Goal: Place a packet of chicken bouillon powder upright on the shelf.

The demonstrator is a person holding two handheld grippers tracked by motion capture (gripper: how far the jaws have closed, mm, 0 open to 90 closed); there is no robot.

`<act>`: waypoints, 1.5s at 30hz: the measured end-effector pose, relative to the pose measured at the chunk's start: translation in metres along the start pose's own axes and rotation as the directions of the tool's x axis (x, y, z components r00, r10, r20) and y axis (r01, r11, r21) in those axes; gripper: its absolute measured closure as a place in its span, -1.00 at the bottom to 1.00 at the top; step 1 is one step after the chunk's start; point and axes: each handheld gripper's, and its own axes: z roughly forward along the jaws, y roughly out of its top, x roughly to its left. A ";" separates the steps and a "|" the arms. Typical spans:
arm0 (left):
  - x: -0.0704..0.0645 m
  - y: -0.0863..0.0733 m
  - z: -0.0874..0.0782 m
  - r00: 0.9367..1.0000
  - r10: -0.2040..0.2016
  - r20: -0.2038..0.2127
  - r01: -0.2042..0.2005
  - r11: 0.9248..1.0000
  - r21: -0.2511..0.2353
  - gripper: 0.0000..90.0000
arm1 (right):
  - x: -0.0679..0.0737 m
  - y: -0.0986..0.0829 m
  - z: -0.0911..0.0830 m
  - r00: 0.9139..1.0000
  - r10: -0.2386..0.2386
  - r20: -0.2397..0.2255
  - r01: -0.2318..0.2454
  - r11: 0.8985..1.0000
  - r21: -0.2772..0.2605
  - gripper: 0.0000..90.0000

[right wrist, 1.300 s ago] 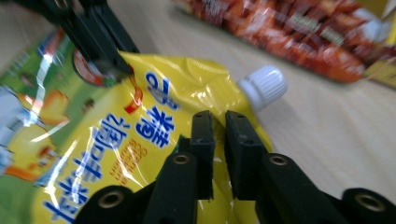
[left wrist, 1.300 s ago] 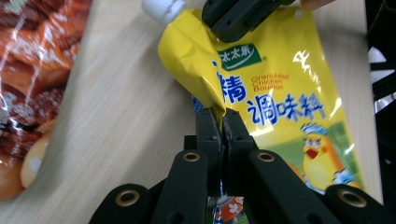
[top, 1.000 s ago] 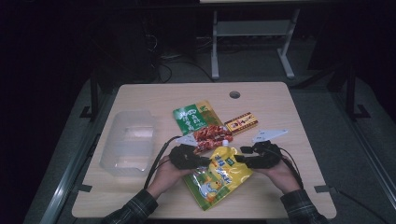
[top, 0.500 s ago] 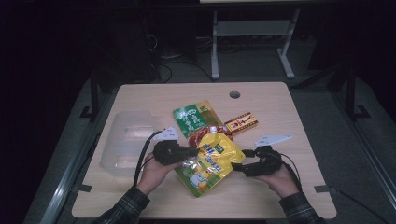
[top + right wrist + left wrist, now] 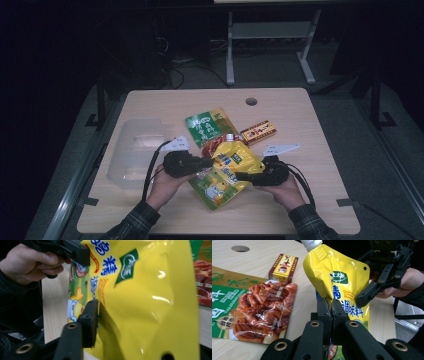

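Two grippers bracket one yellow spouted pouch (image 5: 231, 167) in the high view, near the table's (image 5: 310, 200) front centre: my left gripper (image 5: 204, 162) meets the pouch's edge at its nine o'clock, my right gripper (image 5: 242, 176) comes in at its four o'clock, and the white cap points toward twelve. Off at the pouch's eleven o'clock lies a green snack packet (image 5: 209, 125), at its one o'clock a small red-and-yellow box (image 5: 258, 132), and a clear plastic tub (image 5: 134, 150) sits well out at nine o'clock by the table's left edge. From the left gripper view, I see my left gripper (image 5: 330, 312) with its two jaws pressed together on a pinched fold of the pouch (image 5: 337, 282), which stands upright with its spout at twelve o'clock; the right gripper (image 5: 364, 296) touches the pouch's edge at three o'clock with a hand behind it. A packet of reddish-brown meat (image 5: 265, 310) overlapping the green packet (image 5: 224, 302) lies flat at nine o'clock, the small box (image 5: 283, 263) at eleven. From the right gripper view, one black jaw of my right gripper rests flat against the pouch (image 5: 150, 302); the other jaw is hidden behind the foil, so I cannot tell how wide that gripper stands or whether it truly clamps. At eleven o'clock the left gripper (image 5: 77, 253) bites the pouch's top corner, held in a hand (image 5: 30, 262).
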 end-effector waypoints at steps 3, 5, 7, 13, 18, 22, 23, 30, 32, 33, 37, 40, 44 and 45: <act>0.001 0.000 -0.001 1.000 -0.001 -0.001 0.001 1.000 -0.009 0.96 | -0.001 0.001 0.000 1.000 0.020 -0.018 -0.020 1.000 -0.007 0.43; 0.001 0.000 -0.001 1.000 0.002 -0.002 -0.002 1.000 -0.007 0.96 | -0.002 0.001 0.000 0.999 0.022 -0.024 -0.022 1.000 -0.007 0.47; 0.001 0.000 -0.001 1.000 -0.002 0.002 0.002 1.000 -0.008 0.96 | 0.000 0.001 0.000 1.000 0.006 -0.019 -0.006 1.000 -0.008 0.57; 0.000 0.000 0.000 1.000 0.001 0.009 -0.001 1.000 -0.010 0.96 | 0.002 0.003 -0.003 0.999 -0.035 -0.019 0.035 0.999 -0.012 0.84; 0.000 0.000 0.000 1.000 0.009 0.005 -0.009 1.000 -0.007 0.92 | 0.002 0.005 -0.005 0.998 -0.047 -0.036 0.046 0.999 -0.015 1.00; 0.001 0.000 -0.001 1.000 0.026 -0.013 -0.026 1.000 0.015 0.70 | 0.002 0.008 -0.008 0.997 -0.060 -0.044 0.059 0.998 -0.008 1.00; 0.000 0.000 -0.001 0.999 0.035 -0.026 -0.035 0.999 0.022 0.63 | 0.003 0.009 -0.009 0.997 -0.065 -0.050 0.064 0.998 -0.008 1.00; -0.005 0.002 -0.006 0.996 0.065 -0.058 -0.063 0.997 0.045 -0.06 | 0.010 0.013 -0.012 0.993 -0.113 -0.027 0.114 0.993 0.010 1.00; -0.007 0.001 -0.009 0.996 0.067 -0.057 -0.065 0.997 0.044 -0.20 | 0.010 0.014 -0.015 0.993 -0.119 -0.024 0.119 0.993 0.009 1.00; -0.008 0.001 -0.011 0.997 0.066 -0.050 -0.063 0.997 0.050 -0.23 | 0.010 0.015 -0.016 0.992 -0.125 -0.026 0.126 0.992 0.010 1.00; -0.017 -0.005 -0.014 0.997 0.069 -0.037 -0.067 0.995 0.074 -0.36 | 0.013 0.021 -0.019 0.990 -0.140 -0.007 0.140 0.990 0.022 1.00; -0.023 -0.015 -0.014 0.997 0.074 -0.037 -0.070 0.992 0.103 -0.44 | 0.016 0.026 -0.023 0.987 -0.159 0.006 0.159 0.987 0.019 1.00; -0.032 -0.031 -0.013 0.994 0.102 -0.035 -0.094 0.981 0.172 -0.56 | 0.018 0.035 -0.026 0.984 -0.180 0.018 0.180 0.984 0.017 1.00; -0.034 -0.035 -0.012 0.994 0.104 -0.030 -0.097 0.979 0.181 -0.58 | 0.019 0.037 -0.026 0.982 -0.186 0.022 0.186 0.982 0.015 1.00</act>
